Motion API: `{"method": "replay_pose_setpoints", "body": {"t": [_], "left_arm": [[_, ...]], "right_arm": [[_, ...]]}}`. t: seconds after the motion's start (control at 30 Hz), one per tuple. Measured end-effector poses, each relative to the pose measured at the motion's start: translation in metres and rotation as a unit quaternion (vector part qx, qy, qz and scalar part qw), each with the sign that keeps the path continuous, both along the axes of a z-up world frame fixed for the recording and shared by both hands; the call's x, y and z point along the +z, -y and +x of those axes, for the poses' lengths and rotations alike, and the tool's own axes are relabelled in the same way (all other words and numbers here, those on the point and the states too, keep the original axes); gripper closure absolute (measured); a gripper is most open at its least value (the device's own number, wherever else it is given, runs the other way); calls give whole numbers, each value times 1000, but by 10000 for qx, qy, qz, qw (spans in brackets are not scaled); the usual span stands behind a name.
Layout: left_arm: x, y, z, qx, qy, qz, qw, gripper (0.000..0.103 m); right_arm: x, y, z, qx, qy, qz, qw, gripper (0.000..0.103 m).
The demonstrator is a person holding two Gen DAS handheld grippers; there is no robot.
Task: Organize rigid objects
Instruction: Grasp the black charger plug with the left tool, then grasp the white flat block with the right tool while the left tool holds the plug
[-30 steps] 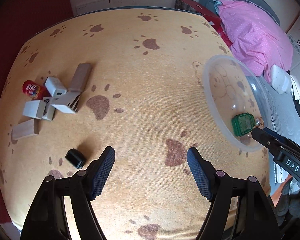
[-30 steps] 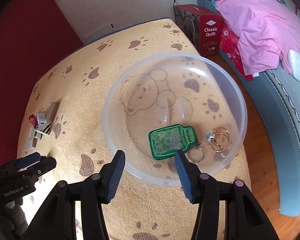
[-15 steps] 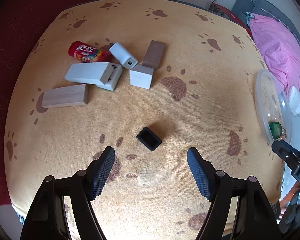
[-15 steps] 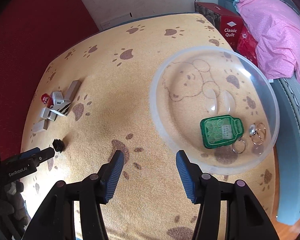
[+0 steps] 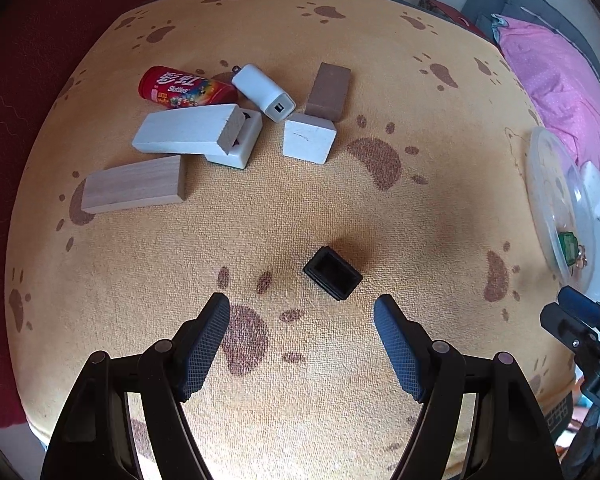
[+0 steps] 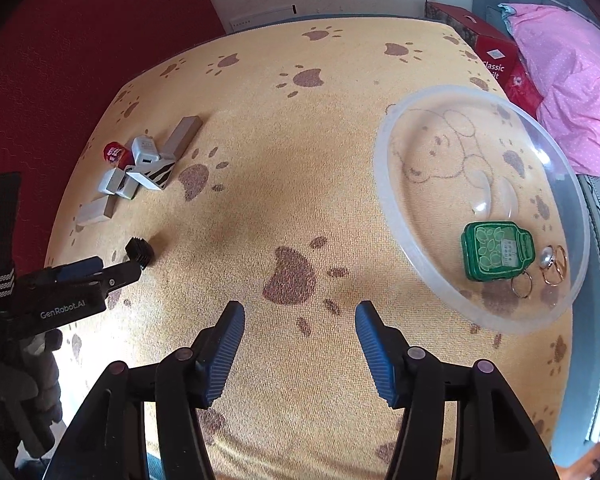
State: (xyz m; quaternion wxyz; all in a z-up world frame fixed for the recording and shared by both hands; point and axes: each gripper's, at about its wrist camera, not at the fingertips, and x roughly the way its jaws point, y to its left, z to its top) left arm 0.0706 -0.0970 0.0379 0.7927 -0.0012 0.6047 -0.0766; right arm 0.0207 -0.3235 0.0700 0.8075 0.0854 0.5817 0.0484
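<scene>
Jaws of the left gripper (image 5: pixel 302 320) stand wide and empty above a small black rectangular plastic cap (image 5: pixel 332 273) lying open side up on the paw-print yellow cloth (image 5: pixel 300 208). Right gripper (image 6: pixel 300 328) is opening, empty, near the clear round plastic bowl (image 6: pixel 396 216) holding a green bottle-shaped keychain (image 6: pixel 496 250).

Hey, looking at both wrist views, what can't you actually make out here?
- Small white box: mostly hidden under the white block, left wrist view.
- Clear bowl: far side cut by the left view's edge.
- Candy tube: print too small, right wrist view.
</scene>
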Motion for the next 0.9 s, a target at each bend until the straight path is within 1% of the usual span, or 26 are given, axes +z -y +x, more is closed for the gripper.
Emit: {"method": "replay_pose_setpoints", "body": {"t": [0.1,0.17,0.27,0.4,0.47,0.67,0.9], "left_arm": [[-6,6,5,-129,-23,-26,9999,34],[-10,8,8,-200,-44,-43,9998,42],[-15,10,13,-303,-39,-57,9995,51],[-17,9,16,-383,45,-81,9992,57],[-16,8,18,-415,57,-139,9990,69],[-10,-7,13,-360,20,-320,9988,70],[3,-38,1,-81,47,-412,9991,70]], "right_arm": [[0,-3,-2,32,-39,-56,10000,42],[-1,-5,-3,46,-58,-87,9999,42],[0,-7,-3,56,-79,-125,9999,42],[-1,-11,-2,76,-111,-151,9998,42],[-2,-14,0,100,-130,-157,9997,42],[-4,-32,10,296,-147,-104,9994,42],[-1,-63,39,491,-103,162,9986,42]]}}
